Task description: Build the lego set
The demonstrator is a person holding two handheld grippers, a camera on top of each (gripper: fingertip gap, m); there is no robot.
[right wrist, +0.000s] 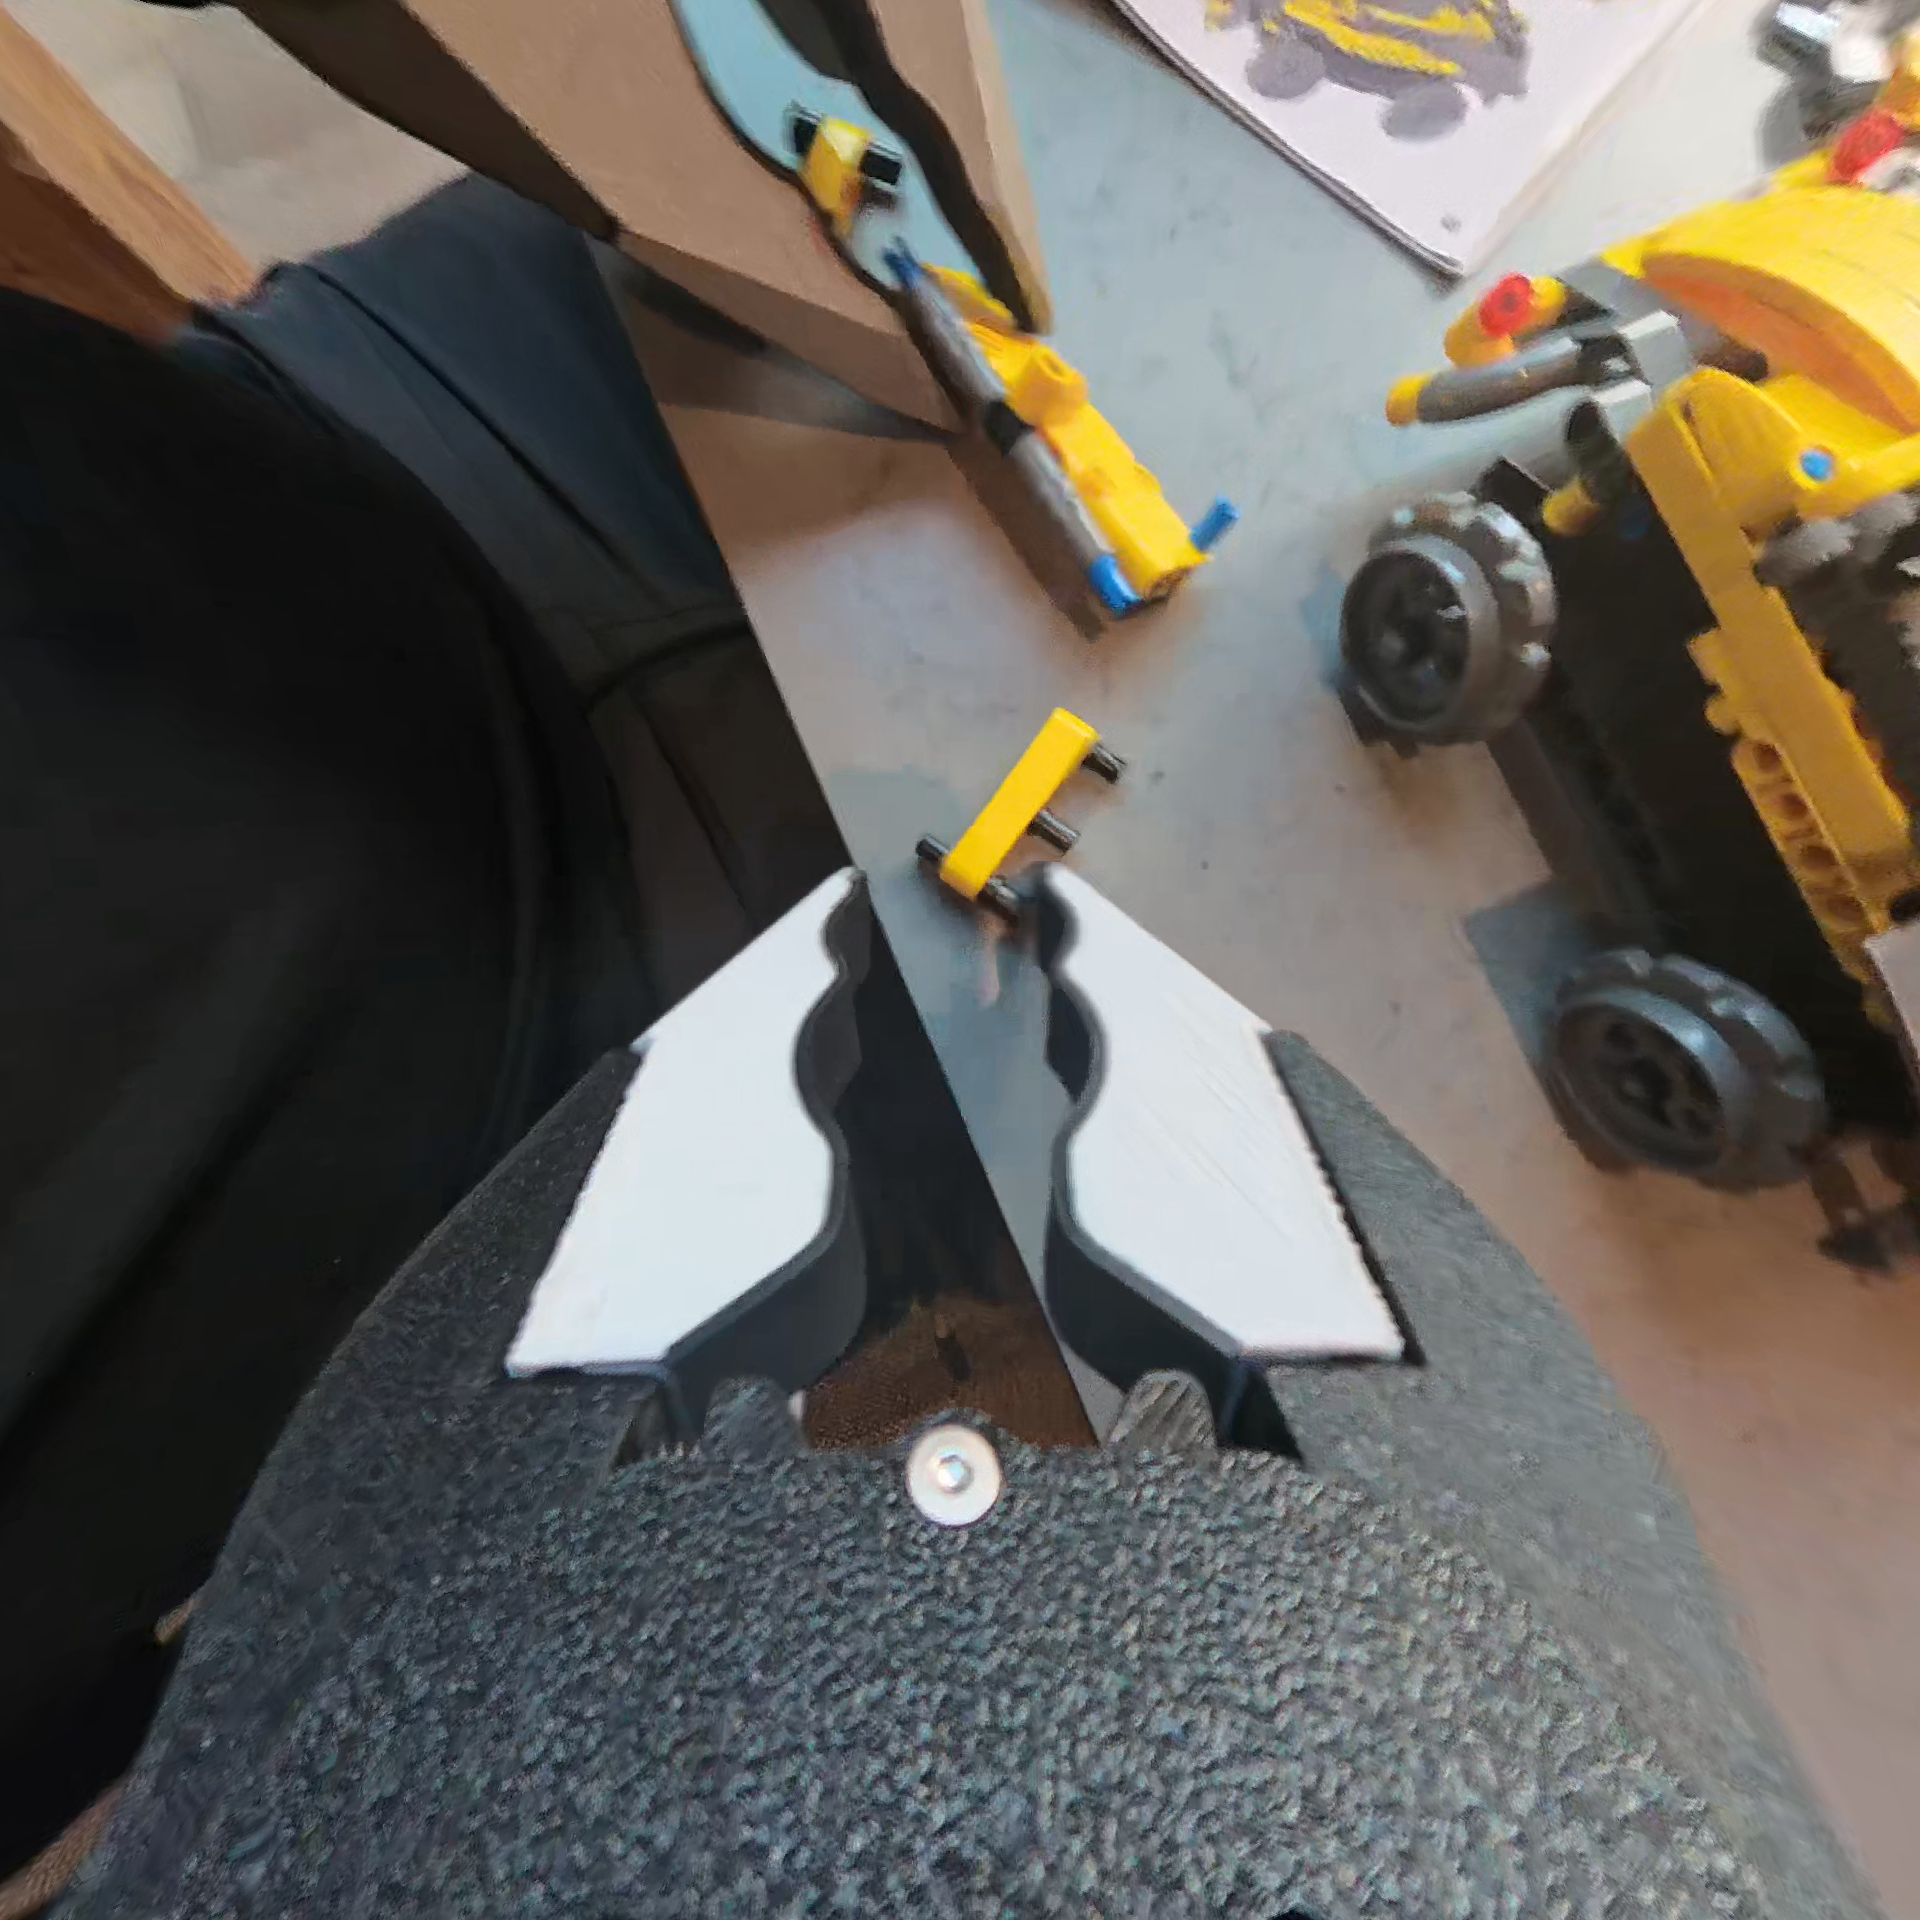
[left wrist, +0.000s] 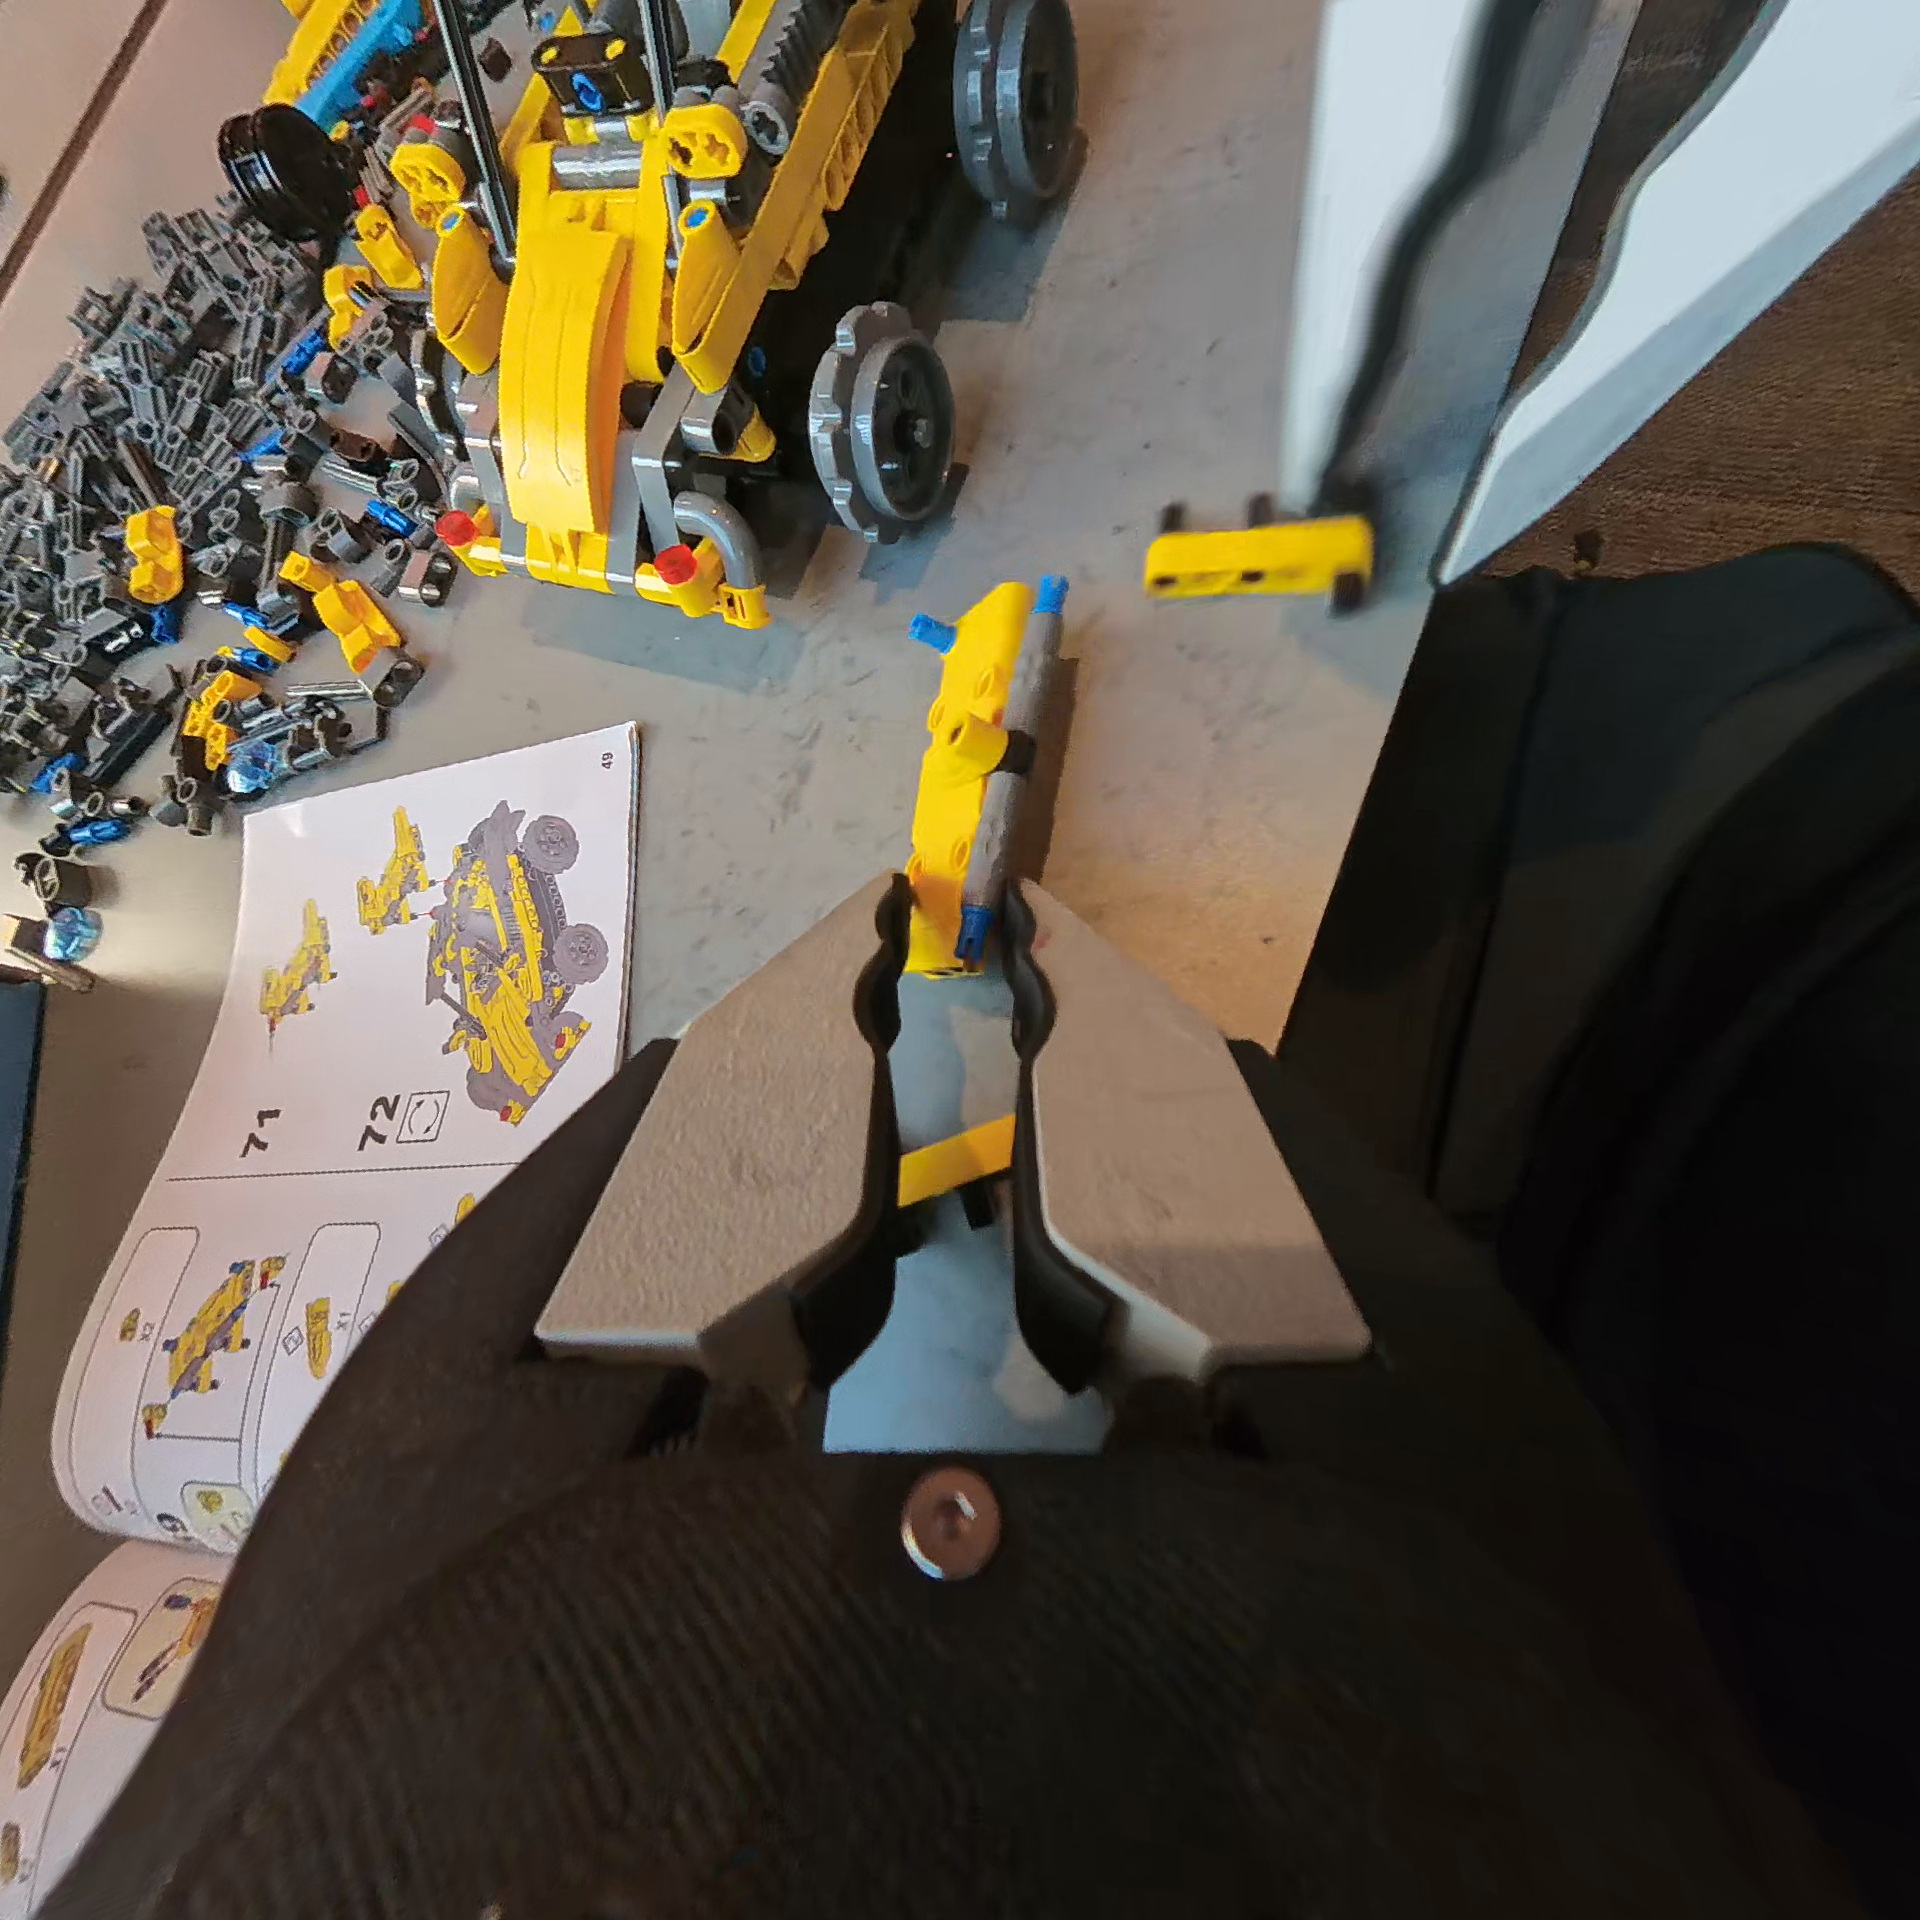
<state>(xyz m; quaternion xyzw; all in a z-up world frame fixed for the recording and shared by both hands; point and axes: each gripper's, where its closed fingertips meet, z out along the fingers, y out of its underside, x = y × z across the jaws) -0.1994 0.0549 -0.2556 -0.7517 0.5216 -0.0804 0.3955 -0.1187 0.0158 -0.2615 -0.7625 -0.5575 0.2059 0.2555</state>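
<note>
My left gripper (left wrist: 954, 906) is shut on the near end of a yellow and grey sub-assembly with blue pins (left wrist: 977, 769), which lies on the grey table. It also shows in the right wrist view (right wrist: 1081, 447). A small yellow piece with black pins (left wrist: 956, 1153) lies under the left fingers. My right gripper (right wrist: 951, 883) is open. A short yellow beam with black pins (right wrist: 1013, 805) lies just ahead of its tips, its near end by the right fingertip (right wrist: 1049, 904). The beam also shows in the left wrist view (left wrist: 1257, 556), at the right gripper's tip.
A yellow vehicle model with grey wheels (left wrist: 623, 312) stands beyond the sub-assembly; it also shows in the right wrist view (right wrist: 1766, 540). A pile of loose grey, yellow and blue parts (left wrist: 156, 468) lies at its left. An open instruction booklet (left wrist: 416, 987) lies nearby. Dark fabric (right wrist: 260, 831) borders the table edge. Spacing between my two grippers at the tips: around 10 cm.
</note>
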